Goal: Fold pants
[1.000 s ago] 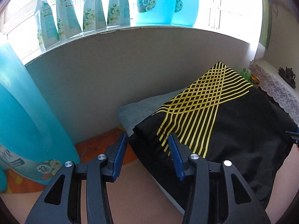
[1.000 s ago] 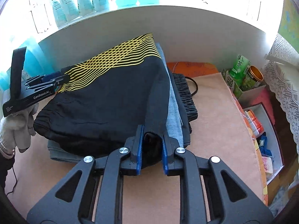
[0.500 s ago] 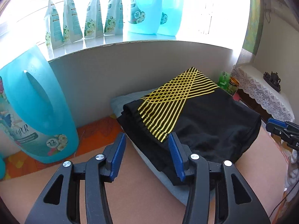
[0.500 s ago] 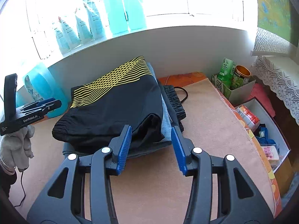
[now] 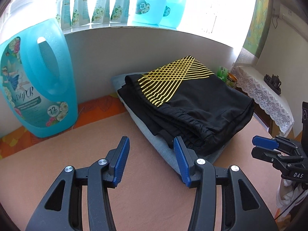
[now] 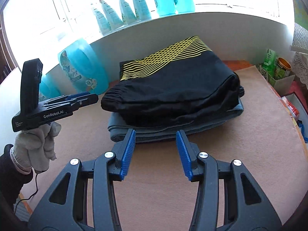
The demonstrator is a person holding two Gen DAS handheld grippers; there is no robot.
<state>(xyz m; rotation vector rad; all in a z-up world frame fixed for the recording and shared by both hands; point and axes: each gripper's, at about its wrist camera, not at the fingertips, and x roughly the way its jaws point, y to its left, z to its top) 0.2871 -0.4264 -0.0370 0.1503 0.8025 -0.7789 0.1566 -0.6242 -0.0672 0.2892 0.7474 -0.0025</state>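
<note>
Black pants with a yellow lattice print (image 5: 192, 100) lie folded on top of a stack of folded clothes, above a grey folded garment (image 5: 159, 146). They also show in the right wrist view (image 6: 173, 88), with the grey garment (image 6: 173, 130) under them. My left gripper (image 5: 150, 146) is open and empty, just short of the stack's near corner. My right gripper (image 6: 156, 140) is open and empty, in front of the stack's edge. Each gripper shows in the other's view, the right one (image 5: 263, 148) and the left one (image 6: 80, 98).
A large blue detergent jug (image 5: 36, 88) stands at the left against the low wall. Pouches (image 5: 96, 5) and blue bottles line the sill. A green tea carton (image 6: 269, 61) and a can (image 6: 283, 65) sit in a box at the right, by the tan mat (image 6: 240, 163).
My right gripper opened and let go of the pants' folded edge. Both grippers drew back from the stack, which now lies flat and settled.
</note>
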